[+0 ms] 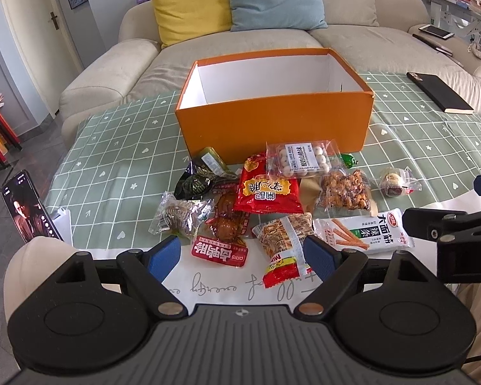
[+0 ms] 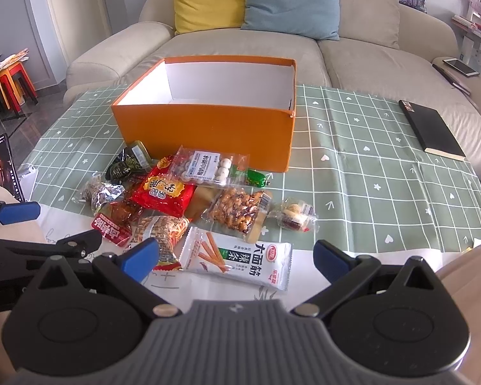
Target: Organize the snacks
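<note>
Snack pile and orange box [image 1: 272, 122] on the worktop [image 1: 112, 166], seen from both wrists. The box stands open and, as far as its white interior shows, empty; the snacks lie heaped just in front of its near wall, none yet inside.

Left gripper [image 1: 242, 255]: jaws spread wide and holding nothing, hovering low over the near edge of the pile, with the red-ended noodle pack [image 1: 285, 250] and the red meat pack [image 1: 219, 252] lying between the fingers. Right gripper [image 2: 235, 256]: jaws likewise wide and empty, straddling the white strip pack [image 2: 237, 261].

Likely hazards:
- Packs overlap; the red bag [image 1: 266, 192] lies under the clear ball pack [image 1: 299, 158] and over its neighbours. Closing on one may drag or flip others.
- Two packs sit between the left fingers, so a double grab or a slipping pinch on glossy film is probable.
- The flat strip pack offers little edge; the fingers may scrape the worktop cloth instead.
- The two grippers are close together; reaching at once risks collision.
- The small wrapped cake [image 2: 296, 216] lies apart and could be overlooked.
- A phone [image 1: 27, 208] stands near the left edge, within knocking range.
</note>
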